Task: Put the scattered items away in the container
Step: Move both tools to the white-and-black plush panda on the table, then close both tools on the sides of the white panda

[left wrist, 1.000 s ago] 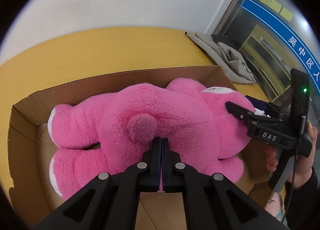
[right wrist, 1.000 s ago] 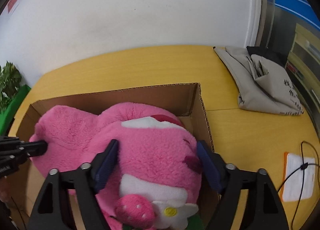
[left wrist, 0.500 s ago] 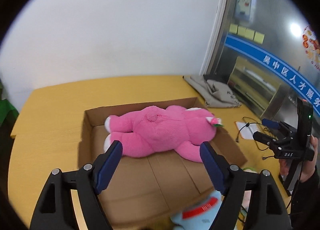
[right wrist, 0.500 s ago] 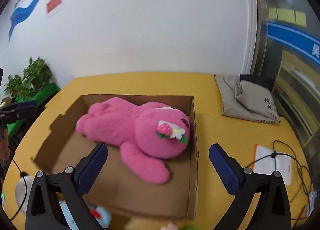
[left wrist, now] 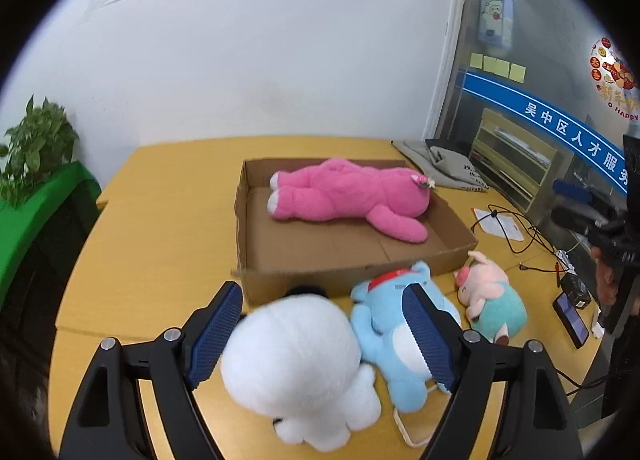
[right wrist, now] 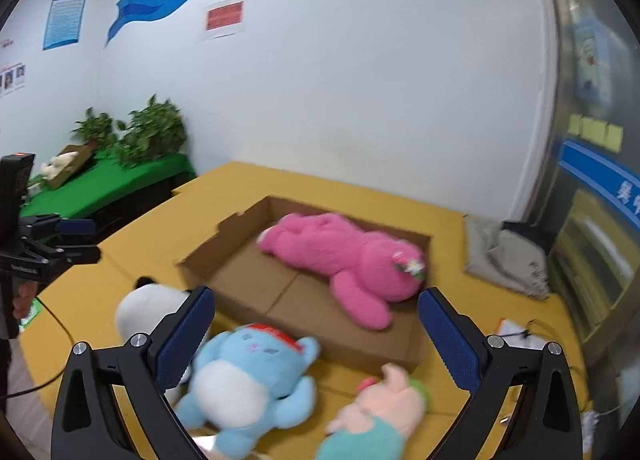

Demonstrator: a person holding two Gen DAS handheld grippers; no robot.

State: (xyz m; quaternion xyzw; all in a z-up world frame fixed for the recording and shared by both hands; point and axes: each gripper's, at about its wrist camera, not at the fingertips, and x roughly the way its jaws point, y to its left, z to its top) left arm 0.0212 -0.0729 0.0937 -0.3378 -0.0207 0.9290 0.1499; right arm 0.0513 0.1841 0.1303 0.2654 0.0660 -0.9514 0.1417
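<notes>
Pink bear (left wrist: pixel 348 194) in box (left wrist: pixel 256 260), both grippers w/ fingers apart.

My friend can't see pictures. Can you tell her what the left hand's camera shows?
A pink teddy lies in a cardboard box on a yellow table. In front of the box sit a white toy, a blue toy and a small pig, with the open left gripper above them.
</notes>
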